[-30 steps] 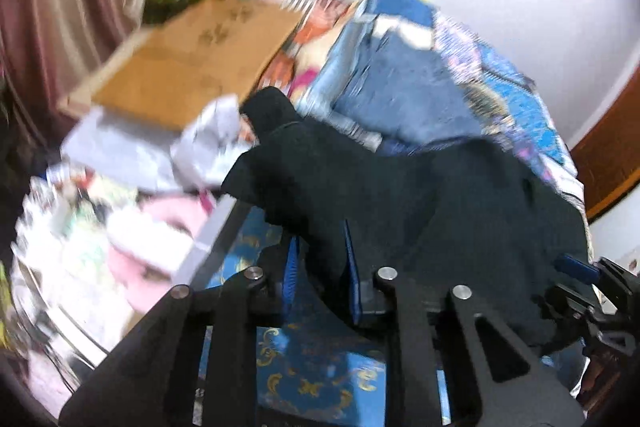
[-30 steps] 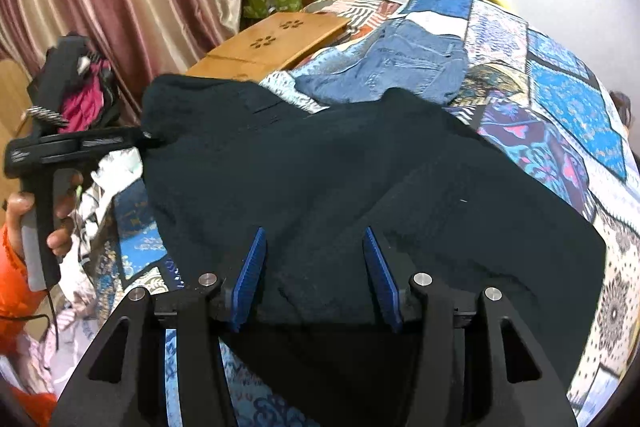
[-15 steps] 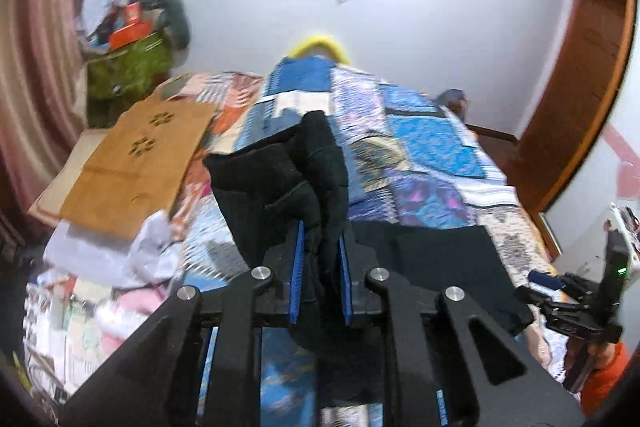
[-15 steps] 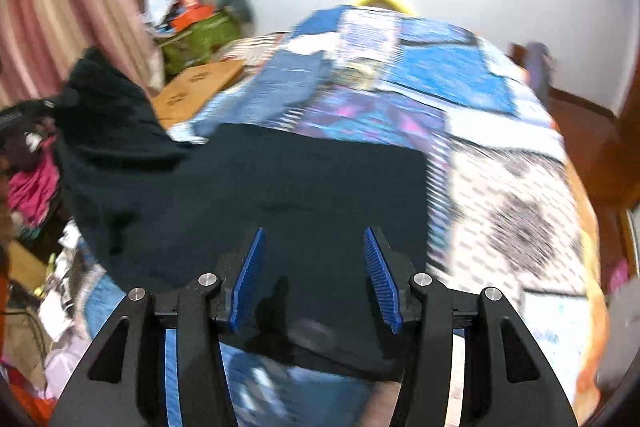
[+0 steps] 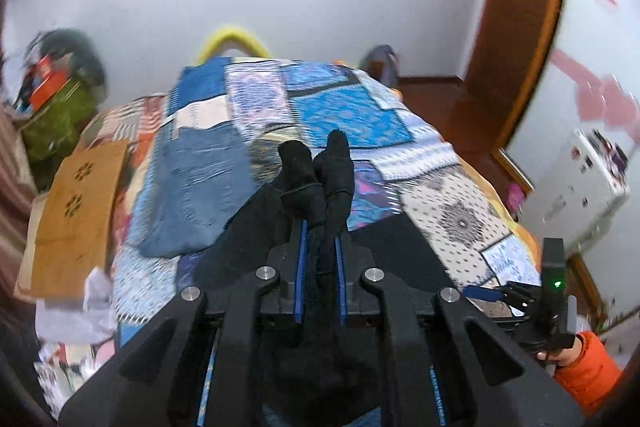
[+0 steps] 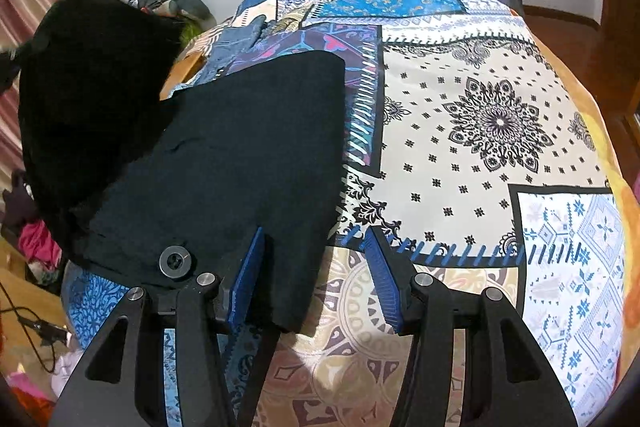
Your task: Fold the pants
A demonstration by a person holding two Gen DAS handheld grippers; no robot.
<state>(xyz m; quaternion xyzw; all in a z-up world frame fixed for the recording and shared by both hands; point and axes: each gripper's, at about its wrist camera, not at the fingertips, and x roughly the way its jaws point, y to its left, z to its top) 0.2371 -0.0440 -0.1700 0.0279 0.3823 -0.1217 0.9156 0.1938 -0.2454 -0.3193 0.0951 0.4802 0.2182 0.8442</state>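
Black pants (image 6: 248, 143) lie on the patchwork bed cover (image 6: 480, 115), one end flat near the bed's front edge. My left gripper (image 5: 319, 239) is shut on a bunched end of the black pants (image 5: 316, 179) and holds it lifted above the bed; that raised part hangs at the left in the right wrist view (image 6: 84, 83). My right gripper (image 6: 314, 267) is open, jaws wide, over the pants' near right corner, with its left finger (image 6: 244, 275) above the cloth. It also shows at the right edge of the left wrist view (image 5: 480, 294).
Folded blue jeans (image 5: 196, 191) lie on the bed's left part. A wooden board (image 5: 76, 215) and piles of clothes sit left of the bed. A wooden door frame (image 5: 516, 27) stands to the right. The bed's right edge (image 6: 600, 131) drops to the floor.
My left gripper has swung right over the bed with the pants end still held. My right gripper has moved right to the pants' near corner and stays open.
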